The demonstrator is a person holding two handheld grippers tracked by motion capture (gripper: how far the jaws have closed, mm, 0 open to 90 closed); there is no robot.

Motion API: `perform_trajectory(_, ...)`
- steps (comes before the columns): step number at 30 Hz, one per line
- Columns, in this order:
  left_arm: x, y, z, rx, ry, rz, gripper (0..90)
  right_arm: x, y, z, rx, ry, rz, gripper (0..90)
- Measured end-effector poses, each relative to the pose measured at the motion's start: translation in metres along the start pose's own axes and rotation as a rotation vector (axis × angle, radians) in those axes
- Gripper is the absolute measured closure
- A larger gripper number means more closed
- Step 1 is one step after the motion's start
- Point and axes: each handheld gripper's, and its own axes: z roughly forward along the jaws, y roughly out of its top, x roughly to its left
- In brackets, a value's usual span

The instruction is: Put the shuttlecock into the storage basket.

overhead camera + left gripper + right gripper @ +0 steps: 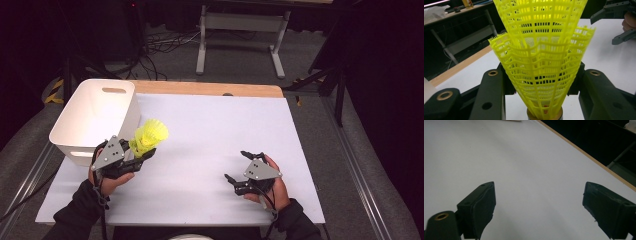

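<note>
Shuttlecocks (148, 136), yellow plastic, look like two nested together, are clamped in the left gripper (142, 152) in the high view. Skirts flare up and away from the person, just beside the near right corner of the white bin (95, 117), lifted off the bench (210, 135). Bin sits at the bench's far left, overhanging the left edge a bit. Left hand (107, 181) wraps the gripper body from below, near side of the bin. Right gripper (236, 166) is well to the right of the bin, low over the white sheet, jaws spread wide w/ nothing between. Right hand (270, 187) behind it, dark sleeve trailing off the near edge.

Left gripper view now: yellow lattice skirts (541, 60) front and centre, one cone tucked inside the other, the outer rim wavy. Both black jaws press on the lower skirt from either side, so a firm hold, jaws about mid-spread. Cork base (544, 115) sits at the bottom edge between the jaws. Right gripper (617, 23) shows top right, farther off, over the white bench top (606, 65). Bin can't be made out for sure here.

Right gripper view: two black pads (480, 207) stand wide apart, bare white bench (524, 162) between them, nothing gripped. Wooden bench edge (584, 152) runs diagonally at upper right, dark floor beyond.
</note>
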Motion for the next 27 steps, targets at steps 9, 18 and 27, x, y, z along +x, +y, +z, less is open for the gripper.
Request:
perform_trajectory(9, 0.004, 0.003, -0.008, -0.017, 0.021, -0.008, 55.9, 0.000, 0.000, 0.000, 0.003, 0.002, 0.001, 12.5)
perform_trajectory(18, 0.008, 0.010, -0.014, -0.026, 0.042, -0.013, 56.0, -0.001, 0.000, 0.001, -0.001, 0.006, 0.017, 13.0)
perform_trajectory(27, 0.014, 0.018, -0.024, -0.039, 0.062, -0.017, 55.9, 0.000, 0.000, 0.001, 0.000, 0.015, 0.025, 13.1)
